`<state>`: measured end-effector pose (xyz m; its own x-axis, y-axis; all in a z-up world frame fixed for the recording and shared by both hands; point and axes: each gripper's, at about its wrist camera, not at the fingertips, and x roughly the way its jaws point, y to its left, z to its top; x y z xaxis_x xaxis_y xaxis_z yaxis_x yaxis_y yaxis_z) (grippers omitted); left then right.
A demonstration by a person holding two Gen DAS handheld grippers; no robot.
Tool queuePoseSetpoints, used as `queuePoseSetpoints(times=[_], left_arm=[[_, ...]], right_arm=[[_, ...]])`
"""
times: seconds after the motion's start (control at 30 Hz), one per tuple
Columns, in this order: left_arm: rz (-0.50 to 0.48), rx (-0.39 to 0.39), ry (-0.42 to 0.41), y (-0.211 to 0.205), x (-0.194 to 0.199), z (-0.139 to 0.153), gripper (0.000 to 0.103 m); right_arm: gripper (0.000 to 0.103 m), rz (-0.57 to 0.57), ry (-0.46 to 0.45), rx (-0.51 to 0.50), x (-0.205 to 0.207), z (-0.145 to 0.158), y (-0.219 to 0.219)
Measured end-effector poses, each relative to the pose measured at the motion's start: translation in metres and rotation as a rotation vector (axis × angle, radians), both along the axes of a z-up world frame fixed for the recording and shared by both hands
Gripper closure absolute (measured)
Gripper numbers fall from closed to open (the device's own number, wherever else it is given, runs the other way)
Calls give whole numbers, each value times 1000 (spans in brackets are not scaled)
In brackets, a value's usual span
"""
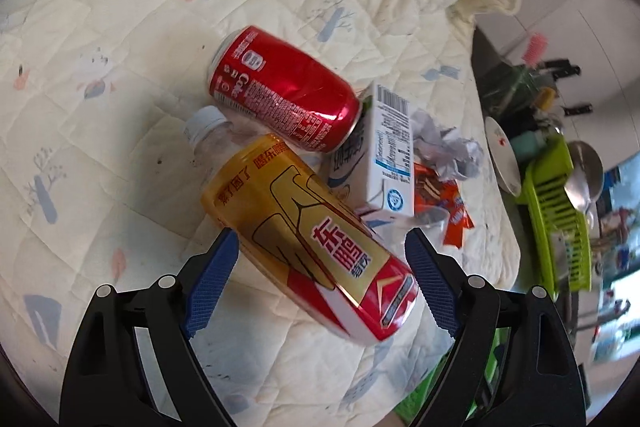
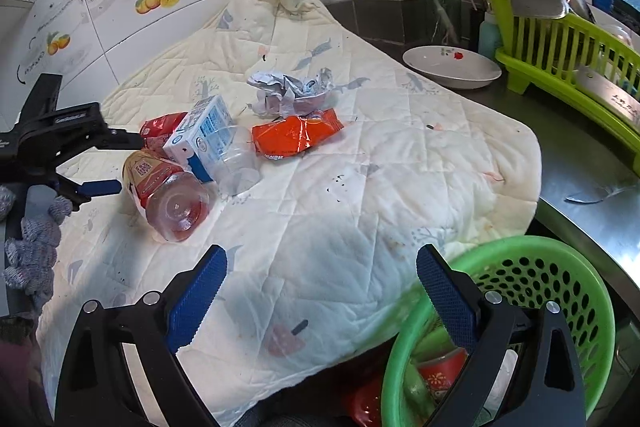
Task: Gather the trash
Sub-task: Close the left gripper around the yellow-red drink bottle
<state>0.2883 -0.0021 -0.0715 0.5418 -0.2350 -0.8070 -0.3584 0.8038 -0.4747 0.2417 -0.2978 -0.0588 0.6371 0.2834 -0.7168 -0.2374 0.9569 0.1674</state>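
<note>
Trash lies in a heap on a cream quilted cloth [image 1: 120, 107]. A yellow and red drink bottle [image 1: 312, 251] rests on its side between the fingers of my left gripper [image 1: 322, 243], which is open around it without clamping. Behind the bottle are a dented red cola can [image 1: 280, 87], a white and blue milk carton [image 1: 384, 155], a clear bottle with a white cap [image 1: 208, 131], crumpled paper [image 1: 444, 147] and an orange wrapper [image 1: 452, 211]. My right gripper [image 2: 322, 263] hangs open and empty over the cloth's near edge, beside a green basket [image 2: 560, 267].
A white dish [image 2: 452, 67] and a lime dish rack [image 2: 560, 43] with steel utensils stand on the steel counter [image 2: 580, 163] to the right. The tiled wall [image 2: 100, 7] rises behind the cloth. A grey knitted sleeve [image 2: 32, 247] shows at the left.
</note>
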Motion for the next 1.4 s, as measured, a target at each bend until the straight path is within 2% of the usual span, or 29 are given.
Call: queuePoseSetpoints(times=[0.3,0.73,0.97,1.1,1.13,1.2,1.4], left_arm=[[88,-17,74,5,8,-21,17],[210,-140,120,13,12,-43,15],[252,-165,157,12,15,-52,14],[236,-137,146,9,17,-51,15],[229,-145,129,9,15,-49,21],[215,-146,121,9,14,-48,22],[130,-140,123,12,4,-46,23]], right_arm=[[10,12,14,0,12,-7,3],[10,22,29,-3,17,-15,5],[10,22,36,-4,19,-18,3],[10,22,38,-8,20,-20,2],[10,20,39,-6,20,-20,1],[10,17,37,-2,20,-19,1],[19,32,33,9,19,-16,9]])
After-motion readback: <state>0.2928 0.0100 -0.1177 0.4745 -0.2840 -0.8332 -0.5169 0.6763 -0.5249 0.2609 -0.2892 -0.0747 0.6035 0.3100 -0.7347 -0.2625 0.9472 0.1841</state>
